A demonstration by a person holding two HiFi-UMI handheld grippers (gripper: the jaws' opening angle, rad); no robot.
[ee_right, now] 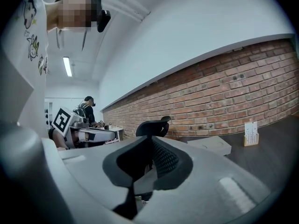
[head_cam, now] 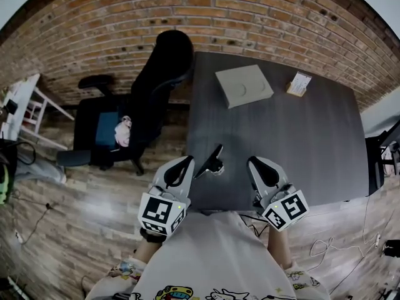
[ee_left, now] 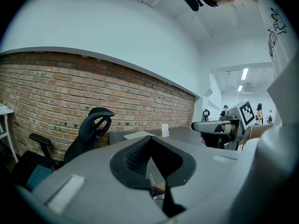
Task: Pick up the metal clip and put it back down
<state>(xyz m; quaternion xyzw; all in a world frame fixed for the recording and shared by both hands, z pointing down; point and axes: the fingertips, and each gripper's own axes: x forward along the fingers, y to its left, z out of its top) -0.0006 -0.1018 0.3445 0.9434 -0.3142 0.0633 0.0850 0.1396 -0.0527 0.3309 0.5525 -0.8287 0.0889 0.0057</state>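
Jaws on both your grippers are closed together and empty. Your left gripper (head_cam: 186,162) and right gripper (head_cam: 253,162) hover about level over the near edge of the table (head_cam: 300,142). The metal clip (head_cam: 212,161) lies on the tabletop between them, just beside the left tip, with one dark arm tilted up. With neither grip on it, this looks like either the moment before the pick-up or just after the put-down. To lift it, you'd open one pair, dip, and close on that raised arm.
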